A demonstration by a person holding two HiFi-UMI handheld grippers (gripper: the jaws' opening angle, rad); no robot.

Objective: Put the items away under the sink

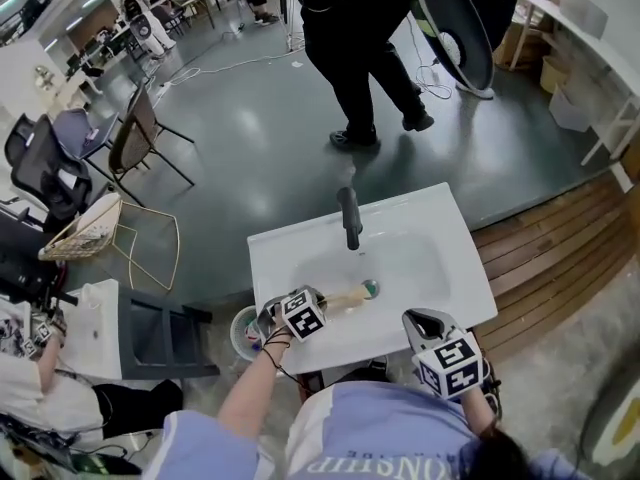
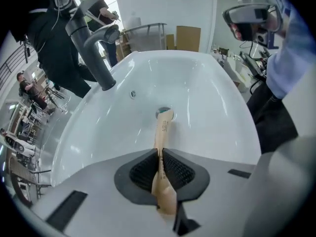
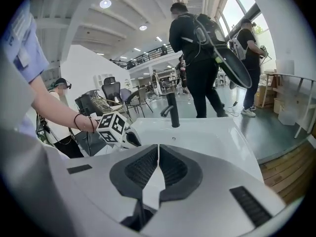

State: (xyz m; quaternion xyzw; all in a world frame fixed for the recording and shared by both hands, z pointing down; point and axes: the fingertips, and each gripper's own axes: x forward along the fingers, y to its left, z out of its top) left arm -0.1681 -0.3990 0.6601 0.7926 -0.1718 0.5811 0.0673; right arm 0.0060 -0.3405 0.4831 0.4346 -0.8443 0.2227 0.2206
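Note:
A pale wooden-handled tool (image 1: 350, 299) (image 2: 163, 130) lies in the white sink (image 1: 425, 263), its far end at the drain (image 2: 162, 111). My left gripper (image 1: 322, 304) (image 2: 159, 157) points steeply down over the sink's near left rim and is shut on the tool's near end, the handle pinched between both pads. My right gripper (image 1: 425, 320) (image 3: 158, 149) hangs at the sink's near right edge, shut with nothing between its jaws. The dark faucet (image 1: 349, 218) (image 2: 94, 48) (image 3: 173, 110) stands at the back of the basin. The space under the sink is hidden.
A person in black (image 1: 355, 48) stands just beyond the sink. A round bowl (image 1: 244, 333) sits low at the sink's left. A dark stand (image 1: 160, 333), a wire basket (image 1: 85, 230) and chairs (image 1: 140, 138) are at the left. Wooden decking (image 1: 560, 238) lies at the right.

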